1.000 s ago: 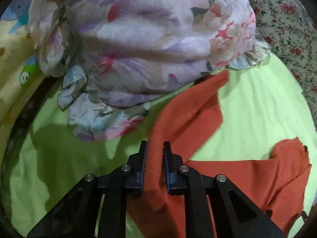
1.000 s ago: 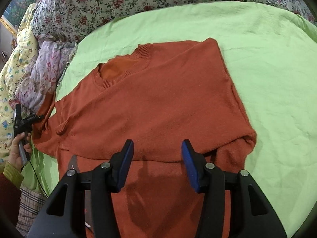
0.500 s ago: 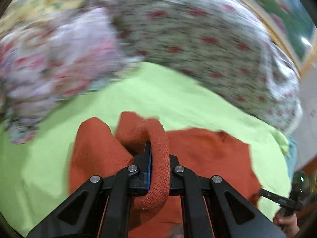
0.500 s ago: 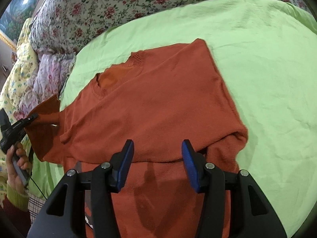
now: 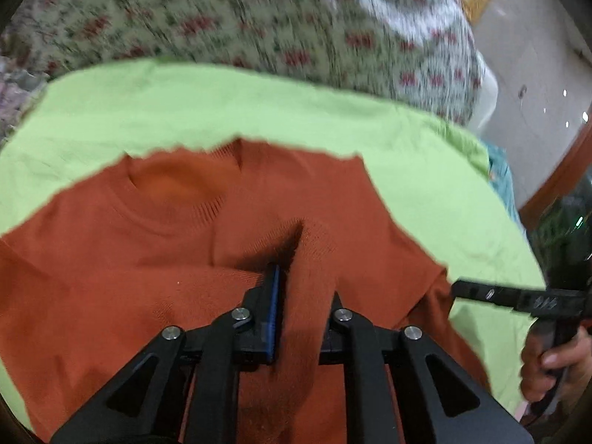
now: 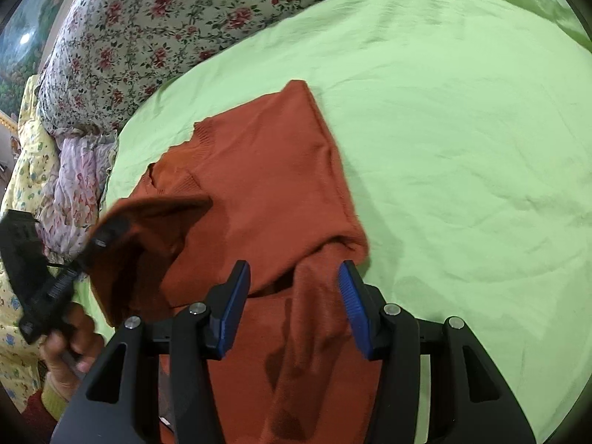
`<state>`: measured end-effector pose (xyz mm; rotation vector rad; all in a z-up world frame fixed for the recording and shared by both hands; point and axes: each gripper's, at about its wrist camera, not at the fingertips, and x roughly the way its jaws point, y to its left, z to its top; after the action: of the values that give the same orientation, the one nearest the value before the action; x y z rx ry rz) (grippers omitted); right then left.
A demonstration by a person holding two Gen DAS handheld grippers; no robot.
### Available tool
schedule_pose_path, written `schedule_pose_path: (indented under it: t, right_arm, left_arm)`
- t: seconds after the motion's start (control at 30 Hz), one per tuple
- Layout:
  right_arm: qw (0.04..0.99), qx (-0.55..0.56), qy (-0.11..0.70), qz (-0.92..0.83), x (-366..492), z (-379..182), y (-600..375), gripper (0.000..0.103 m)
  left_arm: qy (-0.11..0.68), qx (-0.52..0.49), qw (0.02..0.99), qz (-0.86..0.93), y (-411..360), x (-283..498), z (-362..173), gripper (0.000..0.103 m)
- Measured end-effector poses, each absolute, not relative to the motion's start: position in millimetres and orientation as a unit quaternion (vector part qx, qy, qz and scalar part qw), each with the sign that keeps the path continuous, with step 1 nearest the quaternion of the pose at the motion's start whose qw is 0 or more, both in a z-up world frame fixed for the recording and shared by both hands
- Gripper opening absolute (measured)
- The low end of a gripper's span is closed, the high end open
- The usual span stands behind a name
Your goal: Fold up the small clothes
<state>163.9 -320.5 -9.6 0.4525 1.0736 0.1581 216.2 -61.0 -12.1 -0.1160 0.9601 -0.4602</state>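
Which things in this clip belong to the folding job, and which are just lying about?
In the job:
orange sweater
left gripper, shut on its sleeve
right gripper, open
green sheet underneath

Lying about:
floral quilt
purple floral garment

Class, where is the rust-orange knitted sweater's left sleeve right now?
In the left wrist view, the rust-orange knitted sweater's sleeve is pinched in the left gripper, raised over the sweater's chest just below its ribbed collar, on the lime-green bedsheet.
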Motion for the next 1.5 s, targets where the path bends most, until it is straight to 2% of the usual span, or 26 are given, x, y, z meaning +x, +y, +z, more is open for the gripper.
schedule_pose_path:
  t: [0.03,0.2,0.47,0.63,0.8,0.93,1.07,1.5]
  right_arm:
    - [0.831,0.215,0.507,0.075,164.0,-10.8,-321.7,0.051]
    - [0.827,0.222,0.509,0.093,170.4,-11.5,-314.9,0.051]
    - [0.808,0.240,0.514,0.158,210.2,-7.0,-268.3,0.051]
    - [0.774,0.270,0.539,0.191,239.2,-24.1,-236.6,0.051]
    - [0.738,0.328,0.556,0.196,260.9,-49.6,-228.2,0.051]
    - [0.722,0.369,0.553,0.189,270.3,-58.7,-231.8,0.056]
    - [0.712,0.391,0.553,0.183,276.8,-61.9,-235.4,0.056]
    - [0.703,0.439,0.520,0.205,273.3,-55.1,-254.2,0.056]
  left_arm:
    - [0.465,-0.052,0.856,-0.220,-64.3,214.6,-17.2,0.016]
    - [0.472,-0.048,0.853,-0.218,-58.2,199.3,-18.2,0.045]
    - [0.468,-0.067,0.869,-0.147,21.8,137.6,4.1,0.060]
    - [0.485,-0.083,0.869,-0.051,93.8,102.8,-5.5,0.061]
    - [0.510,-0.086,0.856,-0.008,134.5,92.4,-27.8,0.061]
    - [0.526,-0.069,0.848,-0.019,134.1,104.8,-44.8,0.061]
    - [0.534,-0.035,0.844,-0.023,127.3,106.2,-49.8,0.061]
    - [0.533,-0.045,0.845,0.009,148.0,108.0,-58.1,0.061]
